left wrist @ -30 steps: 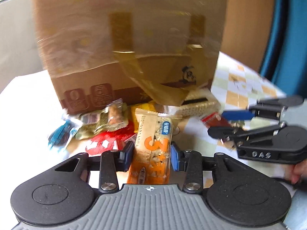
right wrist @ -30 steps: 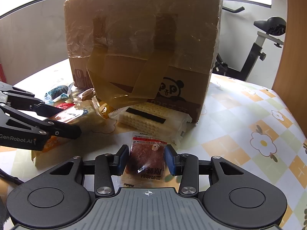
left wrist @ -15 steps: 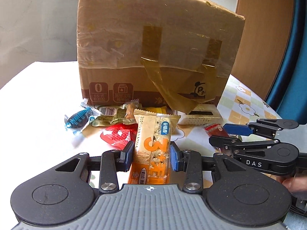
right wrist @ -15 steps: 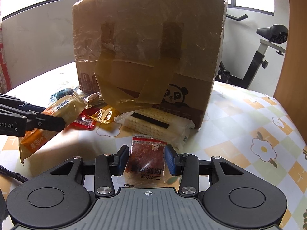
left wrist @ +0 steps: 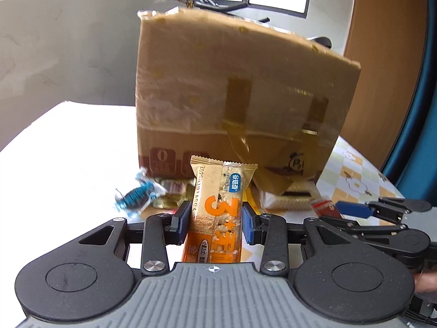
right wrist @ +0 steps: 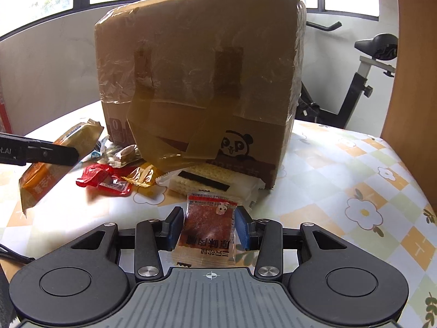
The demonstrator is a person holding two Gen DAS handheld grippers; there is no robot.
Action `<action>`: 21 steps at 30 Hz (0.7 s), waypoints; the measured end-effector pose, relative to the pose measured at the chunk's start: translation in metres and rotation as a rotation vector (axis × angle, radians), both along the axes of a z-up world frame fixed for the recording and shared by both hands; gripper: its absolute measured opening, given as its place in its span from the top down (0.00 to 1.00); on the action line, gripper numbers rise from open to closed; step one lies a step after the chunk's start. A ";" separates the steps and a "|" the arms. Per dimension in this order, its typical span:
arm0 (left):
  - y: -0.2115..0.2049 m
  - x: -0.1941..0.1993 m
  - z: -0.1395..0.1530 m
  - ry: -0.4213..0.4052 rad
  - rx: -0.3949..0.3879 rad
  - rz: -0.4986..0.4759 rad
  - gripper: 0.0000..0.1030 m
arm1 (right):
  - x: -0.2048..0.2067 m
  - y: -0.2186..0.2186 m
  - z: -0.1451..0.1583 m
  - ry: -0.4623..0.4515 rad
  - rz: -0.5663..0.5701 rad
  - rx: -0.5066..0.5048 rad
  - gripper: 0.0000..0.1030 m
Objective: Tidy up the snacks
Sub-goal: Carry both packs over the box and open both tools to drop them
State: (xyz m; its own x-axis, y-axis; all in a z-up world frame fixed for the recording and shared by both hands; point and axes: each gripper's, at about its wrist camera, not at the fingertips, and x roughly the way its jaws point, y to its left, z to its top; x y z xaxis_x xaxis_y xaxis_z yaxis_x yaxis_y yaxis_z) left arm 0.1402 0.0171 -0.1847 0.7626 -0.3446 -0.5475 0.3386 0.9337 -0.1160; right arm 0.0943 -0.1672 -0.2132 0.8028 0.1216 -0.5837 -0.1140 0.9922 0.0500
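Note:
My left gripper (left wrist: 215, 222) is shut on an orange cereal bar (left wrist: 218, 188), held upright above the table in front of a tall taped cardboard box (left wrist: 232, 104). In the right wrist view the same bar (right wrist: 38, 183) hangs at the far left under a black finger (right wrist: 52, 153). My right gripper (right wrist: 209, 228) is shut on a small clear packet of dried meat (right wrist: 210, 213), low over the tablecloth before the box (right wrist: 196, 68). Loose snacks lie at the box's foot: a cracker pack (right wrist: 210, 180), red wrappers (right wrist: 103, 180) and a blue candy (left wrist: 136, 195).
A flowered checked tablecloth (right wrist: 355, 191) covers the table to the right of the box. An exercise bike (right wrist: 363, 82) stands behind, a wooden panel (right wrist: 409, 54) at the right. A blue curtain (left wrist: 420, 109) hangs at the right edge. A hand (left wrist: 426, 281) shows behind the right gripper.
My left gripper has risen with the cereal bar and rolled a little; the snacks on the table now sit lower behind it. The right gripper and its packet have stayed put.

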 end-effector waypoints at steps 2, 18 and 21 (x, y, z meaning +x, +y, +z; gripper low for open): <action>0.004 0.002 0.012 -0.020 -0.015 0.003 0.61 | -0.003 -0.002 0.011 -0.024 0.005 -0.009 0.63; -0.016 0.037 0.143 -0.254 -0.107 -0.055 0.61 | 0.036 -0.032 0.170 -0.332 0.088 -0.040 0.63; -0.032 0.059 0.156 -0.242 -0.125 -0.093 0.61 | 0.066 -0.037 0.183 -0.316 0.088 -0.057 0.63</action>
